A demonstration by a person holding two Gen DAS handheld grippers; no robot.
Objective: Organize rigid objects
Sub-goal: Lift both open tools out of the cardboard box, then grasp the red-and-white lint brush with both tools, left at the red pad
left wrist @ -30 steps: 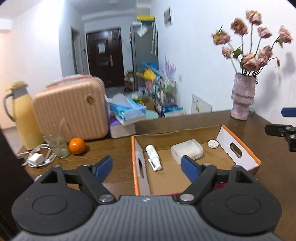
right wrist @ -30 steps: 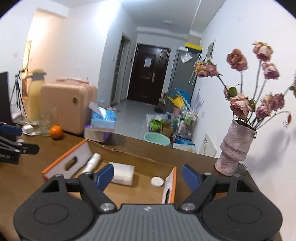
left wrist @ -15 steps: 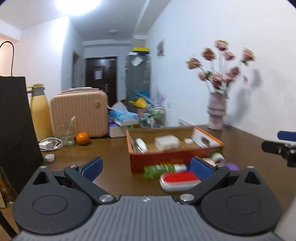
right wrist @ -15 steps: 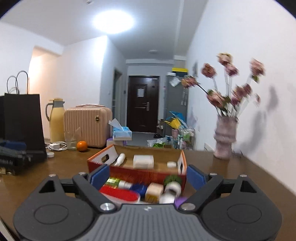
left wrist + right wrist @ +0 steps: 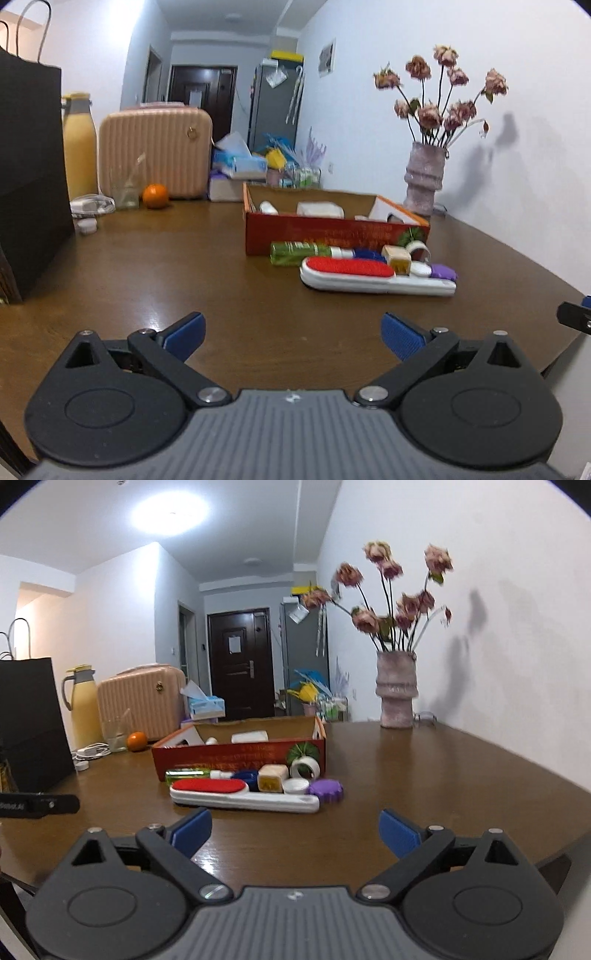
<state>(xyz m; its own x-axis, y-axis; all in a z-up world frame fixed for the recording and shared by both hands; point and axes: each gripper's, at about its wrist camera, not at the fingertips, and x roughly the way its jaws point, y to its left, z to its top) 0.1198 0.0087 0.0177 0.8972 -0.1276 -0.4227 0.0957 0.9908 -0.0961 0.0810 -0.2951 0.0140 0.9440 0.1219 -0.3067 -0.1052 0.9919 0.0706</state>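
An open red cardboard box point(image 5: 332, 230) point(image 5: 240, 755) sits mid-table with a white bottle point(image 5: 268, 207) and a white case point(image 5: 320, 209) inside. In front of it lie a white-and-red lint brush point(image 5: 373, 277) point(image 5: 243, 794), a green bottle point(image 5: 299, 252) point(image 5: 186, 774), a small yellow cube bottle point(image 5: 398, 258) point(image 5: 272, 777), a tape roll point(image 5: 304, 767), a white cap point(image 5: 295, 785) and a purple cap point(image 5: 442, 271) point(image 5: 325, 791). My left gripper point(image 5: 291, 332) and right gripper point(image 5: 295, 829) are both open and empty, low over the table's near edge, well short of the objects.
A black paper bag point(image 5: 29, 177) stands at the left. Behind it are a yellow thermos point(image 5: 79, 144), a pink suitcase point(image 5: 155, 151), a glass point(image 5: 125, 184), an orange point(image 5: 155, 196) and a charger point(image 5: 92, 204). A vase of dried roses point(image 5: 424, 181) point(image 5: 396, 690) stands at the far right.
Both grippers pulled back and down from above the box to the table's near edge. The items in front of the box came into view. Jaws stayed open.
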